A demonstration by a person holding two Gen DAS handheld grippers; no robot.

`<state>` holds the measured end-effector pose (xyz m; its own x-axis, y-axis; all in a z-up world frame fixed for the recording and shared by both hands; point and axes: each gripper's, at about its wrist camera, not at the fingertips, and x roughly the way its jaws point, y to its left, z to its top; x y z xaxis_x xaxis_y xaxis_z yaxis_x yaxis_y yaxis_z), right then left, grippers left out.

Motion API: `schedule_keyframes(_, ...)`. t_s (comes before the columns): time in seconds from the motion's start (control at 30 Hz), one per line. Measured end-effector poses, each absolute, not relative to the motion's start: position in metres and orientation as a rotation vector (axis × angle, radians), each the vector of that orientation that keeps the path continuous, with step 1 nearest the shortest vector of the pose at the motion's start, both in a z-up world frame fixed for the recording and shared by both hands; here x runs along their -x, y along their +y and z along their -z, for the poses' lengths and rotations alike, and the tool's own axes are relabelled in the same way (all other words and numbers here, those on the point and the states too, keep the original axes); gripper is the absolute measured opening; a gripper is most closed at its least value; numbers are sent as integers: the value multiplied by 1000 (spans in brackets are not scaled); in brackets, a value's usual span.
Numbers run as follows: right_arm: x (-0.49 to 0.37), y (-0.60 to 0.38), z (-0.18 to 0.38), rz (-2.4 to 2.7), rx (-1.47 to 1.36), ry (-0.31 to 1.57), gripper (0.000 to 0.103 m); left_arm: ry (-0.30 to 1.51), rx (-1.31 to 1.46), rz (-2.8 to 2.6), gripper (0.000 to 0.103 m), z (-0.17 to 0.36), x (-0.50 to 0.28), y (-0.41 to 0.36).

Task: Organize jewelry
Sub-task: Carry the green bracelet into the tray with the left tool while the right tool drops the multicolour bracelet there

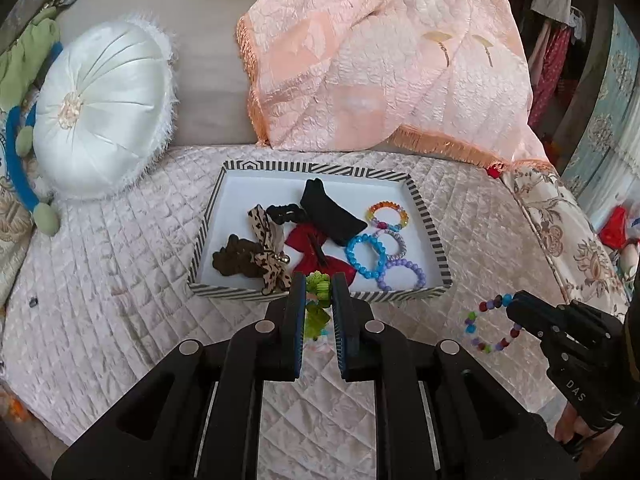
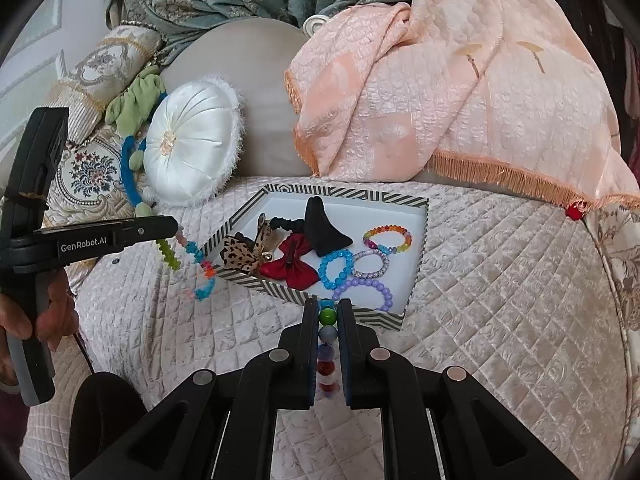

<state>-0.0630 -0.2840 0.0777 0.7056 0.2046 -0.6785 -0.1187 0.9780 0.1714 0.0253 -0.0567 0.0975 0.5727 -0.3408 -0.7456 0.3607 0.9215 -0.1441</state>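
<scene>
A striped tray lies on the quilted bed. It holds hair bows, scrunchies and several bead bracelets, among them a blue one. My left gripper is shut on a green-and-blue beaded bracelet, held just before the tray's near edge; it hangs from the gripper in the right wrist view. My right gripper is shut on a multicoloured round-bead bracelet, near the tray's front corner; it also shows in the left wrist view.
A white round cushion leans at the back left. A peach fringed blanket drapes behind the tray. A patterned cushion borders the right side of the quilted bed.
</scene>
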Motion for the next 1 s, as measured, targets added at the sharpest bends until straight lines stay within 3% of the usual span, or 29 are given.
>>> schedule_keyframes(0.47,21,-292,-79,-168,-67,788,8,874,-54,369,12,-92,-69,-64)
schedule_keyframes(1.0,-86,-293,-59,-161,-11,853,8,900,-70,267,12,-72,-179,-85)
